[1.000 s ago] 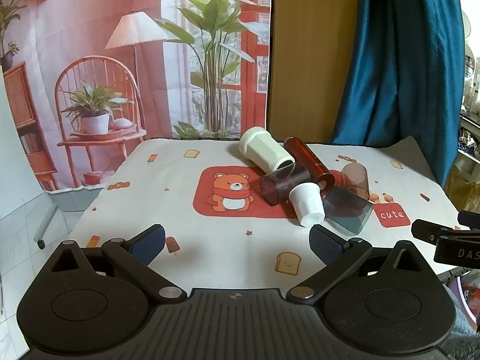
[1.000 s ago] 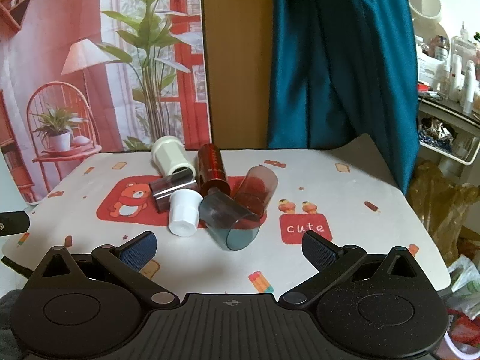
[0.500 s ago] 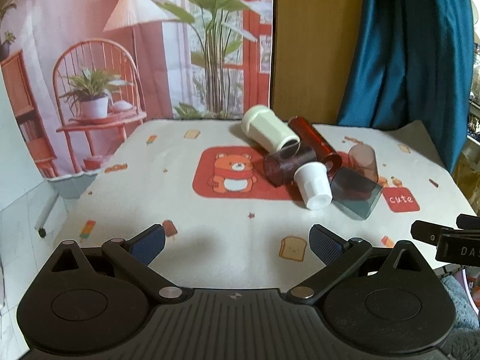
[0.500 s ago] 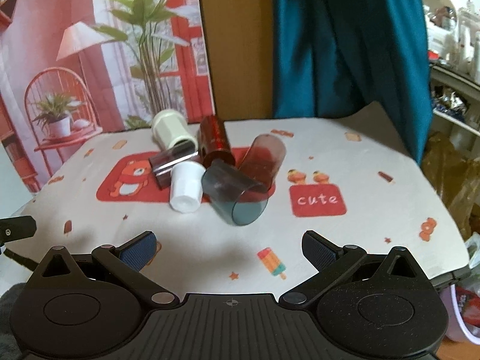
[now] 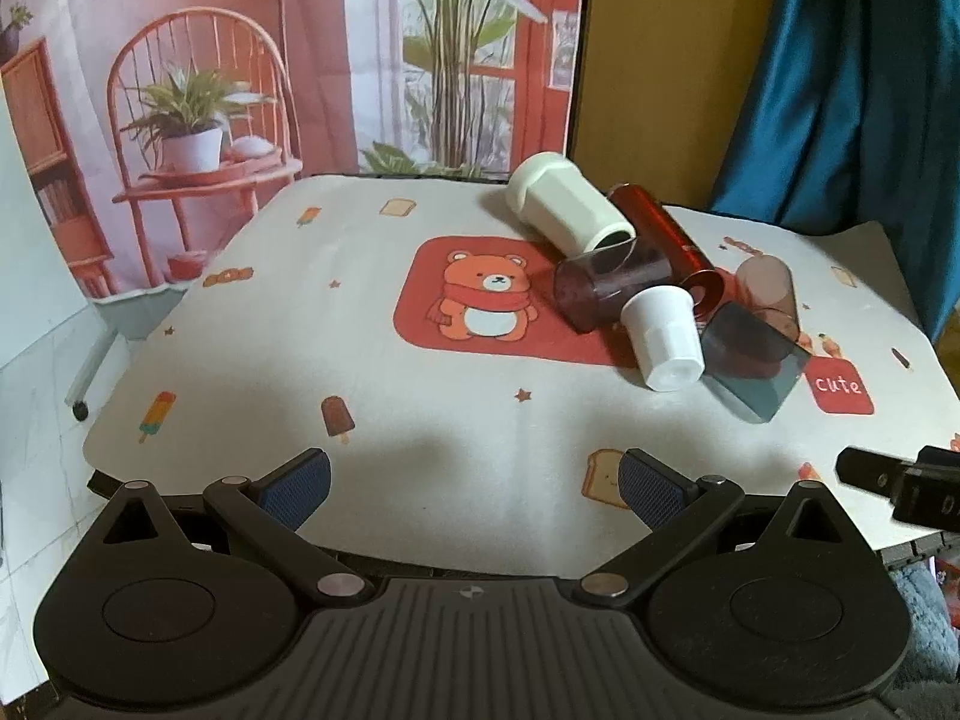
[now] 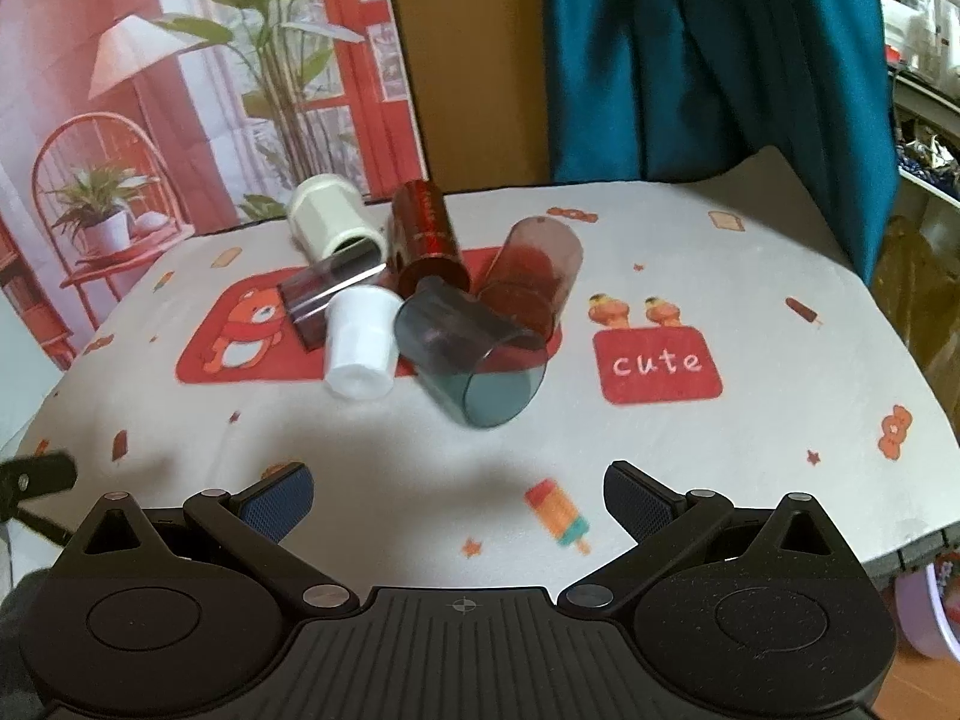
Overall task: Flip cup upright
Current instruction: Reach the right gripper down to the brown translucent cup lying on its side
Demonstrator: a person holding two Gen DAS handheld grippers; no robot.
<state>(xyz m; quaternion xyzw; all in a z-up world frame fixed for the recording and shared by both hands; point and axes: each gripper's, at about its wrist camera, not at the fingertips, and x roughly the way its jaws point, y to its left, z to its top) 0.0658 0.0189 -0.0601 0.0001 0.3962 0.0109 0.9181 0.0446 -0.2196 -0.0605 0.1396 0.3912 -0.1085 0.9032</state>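
Several cups lie on their sides in a pile on the table: a cream cup [image 5: 567, 213] [image 6: 330, 222], a dark red cup [image 5: 663, 246] [image 6: 427, 240], a smoky brown cup [image 5: 609, 285] [image 6: 324, 294], a small white cup [image 5: 663, 339] [image 6: 360, 345], a grey-blue clear cup [image 5: 750, 360] [image 6: 471, 360] and a pinkish clear cup [image 5: 771, 294] [image 6: 534, 276]. My left gripper [image 5: 474, 483] is open and empty, near the table's front edge. My right gripper [image 6: 459, 495] is open and empty, in front of the pile.
The table wears a white cloth [image 5: 360, 324] [image 6: 750, 420] with a bear print and a "cute" patch. A printed backdrop [image 5: 270, 60] and a teal curtain [image 6: 690, 60] stand behind. The right gripper's tip shows at the left view's right edge [image 5: 900, 474].
Both grippers have risen and tilted down, so the table fills more of each view. The cups have not moved. Both grippers stay open.
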